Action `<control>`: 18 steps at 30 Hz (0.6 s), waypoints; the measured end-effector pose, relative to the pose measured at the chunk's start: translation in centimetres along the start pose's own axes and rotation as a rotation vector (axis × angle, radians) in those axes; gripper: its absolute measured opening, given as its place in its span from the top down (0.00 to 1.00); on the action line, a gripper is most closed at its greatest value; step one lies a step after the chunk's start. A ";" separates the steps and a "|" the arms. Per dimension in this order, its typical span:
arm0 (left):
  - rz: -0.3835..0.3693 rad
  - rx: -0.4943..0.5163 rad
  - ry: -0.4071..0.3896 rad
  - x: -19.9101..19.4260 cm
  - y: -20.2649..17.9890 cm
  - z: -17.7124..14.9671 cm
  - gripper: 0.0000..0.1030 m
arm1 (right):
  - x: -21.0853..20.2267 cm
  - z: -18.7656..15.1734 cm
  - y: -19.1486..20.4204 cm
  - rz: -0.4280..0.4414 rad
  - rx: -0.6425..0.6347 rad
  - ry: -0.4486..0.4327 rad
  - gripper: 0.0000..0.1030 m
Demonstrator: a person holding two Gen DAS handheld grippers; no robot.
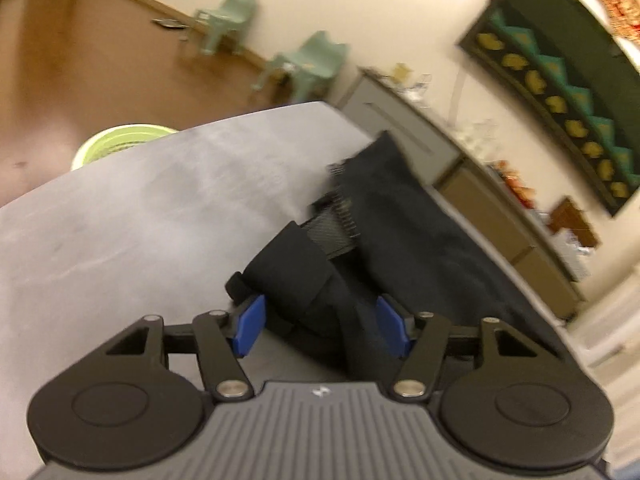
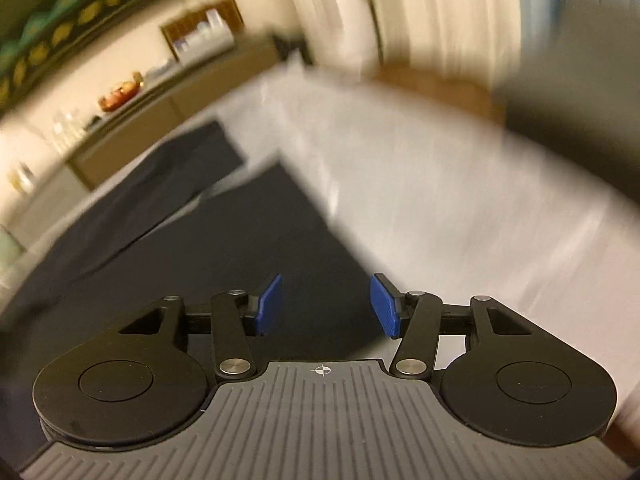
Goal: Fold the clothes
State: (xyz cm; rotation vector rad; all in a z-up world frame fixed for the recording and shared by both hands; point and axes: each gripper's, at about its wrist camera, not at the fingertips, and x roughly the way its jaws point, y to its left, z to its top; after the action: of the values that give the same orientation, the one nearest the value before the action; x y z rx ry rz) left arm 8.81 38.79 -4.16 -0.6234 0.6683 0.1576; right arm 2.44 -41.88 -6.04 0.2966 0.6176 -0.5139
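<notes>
A dark navy garment (image 1: 420,232) lies on the grey table (image 1: 140,220), bunched and partly folded, with a grey ribbed band (image 1: 336,220) showing at its fold. My left gripper (image 1: 322,326) is open, and a rolled fold of the cloth sits loosely between its blue pads (image 1: 250,324). In the right wrist view the same garment (image 2: 224,240) spreads flat across the table (image 2: 440,184), one long part reaching to the far left. My right gripper (image 2: 326,304) hangs open just above the cloth's right edge with nothing gripped. Both views are blurred.
A light green basket (image 1: 120,142) stands on the brown floor beyond the table's far edge. Two pale green chairs (image 1: 308,64) stand by the wall. A low cabinet (image 1: 512,232) with small items on top runs along the wall behind the table.
</notes>
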 end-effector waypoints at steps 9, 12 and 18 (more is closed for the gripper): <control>-0.101 0.215 0.073 -0.8 3.4 0.4 0.34 | -10.5 -4.2 25.1 0.638 -0.641 -0.092 0.46; -0.090 0.313 0.056 -1.1 3.5 -0.3 0.33 | -13.2 -6.0 36.6 0.907 -0.772 -0.023 0.45; -0.064 0.448 0.020 -1.0 3.7 -0.9 0.33 | -14.6 -11.2 57.9 1.167 -1.007 0.171 0.35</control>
State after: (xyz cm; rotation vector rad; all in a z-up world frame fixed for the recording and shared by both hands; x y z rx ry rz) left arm 6.33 41.30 -5.90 -0.2151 0.6747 -0.0585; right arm 18.22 16.35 0.76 -0.2842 0.6835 0.9537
